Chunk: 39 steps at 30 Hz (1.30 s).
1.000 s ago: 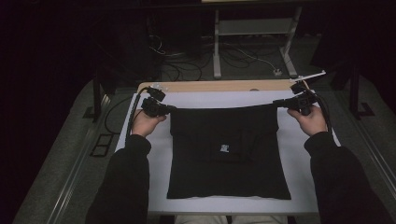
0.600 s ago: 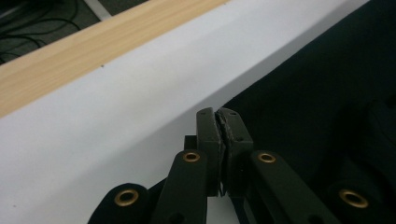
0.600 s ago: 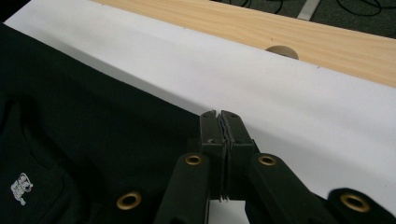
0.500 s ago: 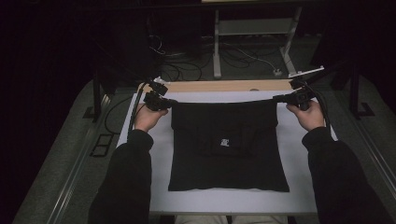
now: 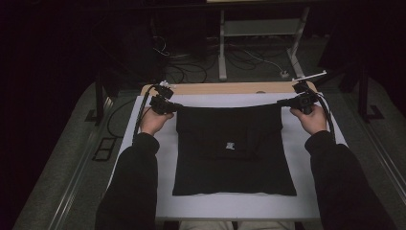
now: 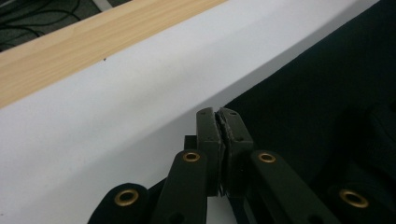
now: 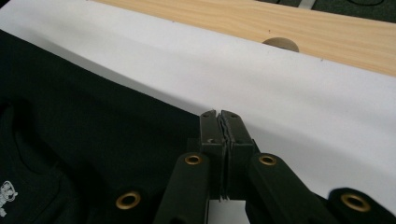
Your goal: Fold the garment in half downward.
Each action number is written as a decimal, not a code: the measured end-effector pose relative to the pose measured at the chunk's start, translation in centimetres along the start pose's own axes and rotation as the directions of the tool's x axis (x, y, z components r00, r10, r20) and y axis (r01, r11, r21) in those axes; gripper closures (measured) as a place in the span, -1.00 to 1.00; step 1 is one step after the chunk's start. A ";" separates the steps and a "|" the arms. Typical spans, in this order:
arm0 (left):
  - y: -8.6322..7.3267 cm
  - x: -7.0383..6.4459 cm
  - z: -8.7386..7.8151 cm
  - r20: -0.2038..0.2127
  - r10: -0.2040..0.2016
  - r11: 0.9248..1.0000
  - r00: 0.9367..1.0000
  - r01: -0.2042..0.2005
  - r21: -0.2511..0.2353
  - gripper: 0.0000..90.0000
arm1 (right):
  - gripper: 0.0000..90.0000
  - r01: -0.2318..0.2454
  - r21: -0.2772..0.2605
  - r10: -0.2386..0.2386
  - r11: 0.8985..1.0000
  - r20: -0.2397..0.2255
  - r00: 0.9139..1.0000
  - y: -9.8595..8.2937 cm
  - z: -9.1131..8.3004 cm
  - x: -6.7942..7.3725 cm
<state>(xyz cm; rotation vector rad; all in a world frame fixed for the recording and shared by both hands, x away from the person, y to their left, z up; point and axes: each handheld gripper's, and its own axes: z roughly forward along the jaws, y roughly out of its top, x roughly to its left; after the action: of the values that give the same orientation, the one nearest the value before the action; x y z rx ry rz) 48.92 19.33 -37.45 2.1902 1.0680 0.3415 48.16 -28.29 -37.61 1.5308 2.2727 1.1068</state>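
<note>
A white sheet (image 5: 158, 167) covers the wooden table (image 5: 230, 88). On it lies a black garment (image 5: 232, 153), folded flat, its far edge stretched between both tools. The left gripper (image 5: 173, 106) pinches the far left corner; the right gripper (image 5: 280, 101) apparently pinches the far right one, jaws pressed together.

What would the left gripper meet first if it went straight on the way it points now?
The left gripper, fingers shut on the black garment's corner, points across the white cover toward the far wooden table edge. It would probably skim the white cover first, though its height above it is unclear.
</note>
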 end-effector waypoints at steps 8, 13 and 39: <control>-0.4 0.4 1.2 0.009 -0.015 1.000 1.000 0.015 0.022 0.92 | 0.94 -0.008 0.029 0.008 1.000 0.009 1.000 -0.4 1.5 -0.5; -0.8 0.6 2.1 0.014 -0.020 0.999 1.000 0.020 0.037 0.91 | 0.93 -0.016 0.046 0.015 0.999 0.012 1.000 -0.6 2.4 -0.6; -3.0 0.7 3.5 0.078 -0.107 0.991 0.991 0.100 0.084 0.36 | 0.36 -0.119 0.074 0.123 0.990 -0.043 0.992 -1.8 2.9 -1.4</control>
<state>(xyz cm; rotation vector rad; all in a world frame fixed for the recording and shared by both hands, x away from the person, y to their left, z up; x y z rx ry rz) 49.25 19.61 -42.06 2.1891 1.1622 0.1630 49.01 -28.49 -41.24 1.7078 2.3007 1.1154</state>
